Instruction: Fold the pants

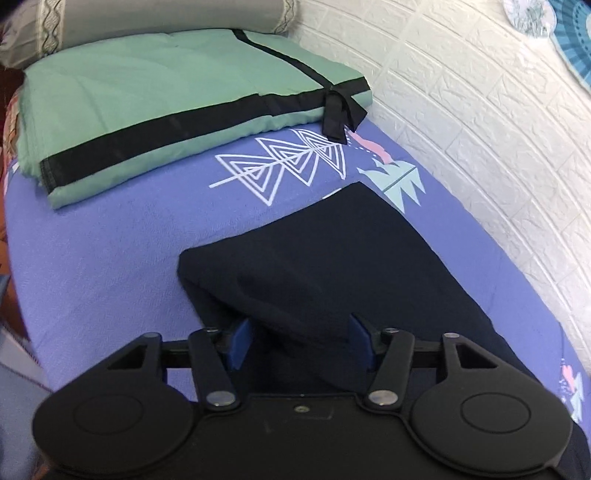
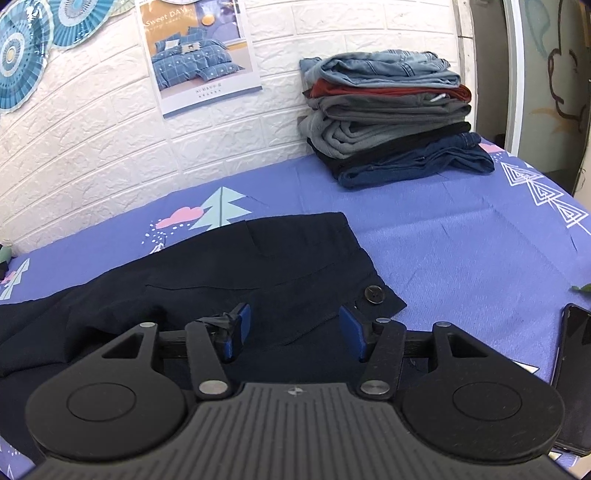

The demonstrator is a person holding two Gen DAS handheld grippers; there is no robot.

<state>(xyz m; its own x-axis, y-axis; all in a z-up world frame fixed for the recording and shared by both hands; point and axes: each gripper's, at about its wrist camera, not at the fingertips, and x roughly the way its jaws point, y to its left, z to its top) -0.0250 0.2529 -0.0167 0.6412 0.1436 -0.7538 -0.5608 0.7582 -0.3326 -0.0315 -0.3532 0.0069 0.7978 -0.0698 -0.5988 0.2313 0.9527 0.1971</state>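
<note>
Dark navy pants (image 1: 332,254) lie flat on the purple patterned bedsheet (image 1: 110,240). In the left wrist view the leg ends point away and a raised fold of fabric sits between the blue pads of my open left gripper (image 1: 301,341). In the right wrist view the waist end of the pants (image 2: 280,266), with its button (image 2: 373,294) and zipper, lies under my open right gripper (image 2: 293,334). Neither gripper holds cloth.
A folded green blanket with black trim (image 1: 166,99) and a grey pillow (image 1: 147,18) lie at the bed's far end. A stack of folded clothes (image 2: 391,110) stands against the white brick wall (image 2: 92,147). A black phone (image 2: 574,376) lies at the right edge.
</note>
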